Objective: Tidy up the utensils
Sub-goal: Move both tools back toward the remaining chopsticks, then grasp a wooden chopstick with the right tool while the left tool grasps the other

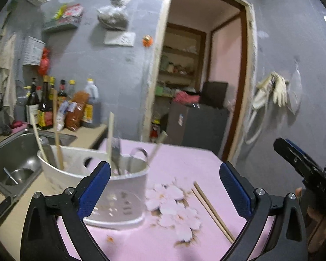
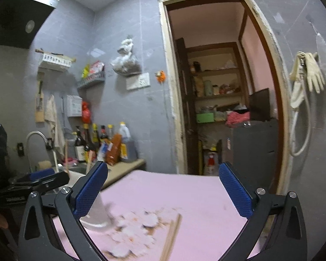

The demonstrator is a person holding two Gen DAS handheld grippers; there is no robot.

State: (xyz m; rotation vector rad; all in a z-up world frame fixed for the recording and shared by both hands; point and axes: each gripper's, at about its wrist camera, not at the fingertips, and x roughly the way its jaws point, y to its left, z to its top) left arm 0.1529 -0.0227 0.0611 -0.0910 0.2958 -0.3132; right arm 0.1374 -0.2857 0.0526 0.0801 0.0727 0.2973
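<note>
Left gripper (image 1: 165,187) jaws wide, nothing between them, over the pink tablecloth (image 1: 184,158); white utensil holder (image 1: 110,184) near-left with chopsticks and metal utensils standing inside. Loose chopstick pair (image 1: 213,208) lies flat on the cloth right of the holder, apart from it. Right gripper (image 2: 163,187) also spread wide and empty, chopsticks below it

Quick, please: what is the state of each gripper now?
Left gripper: open, holding nothing.
Right gripper: open, holding nothing.
</note>
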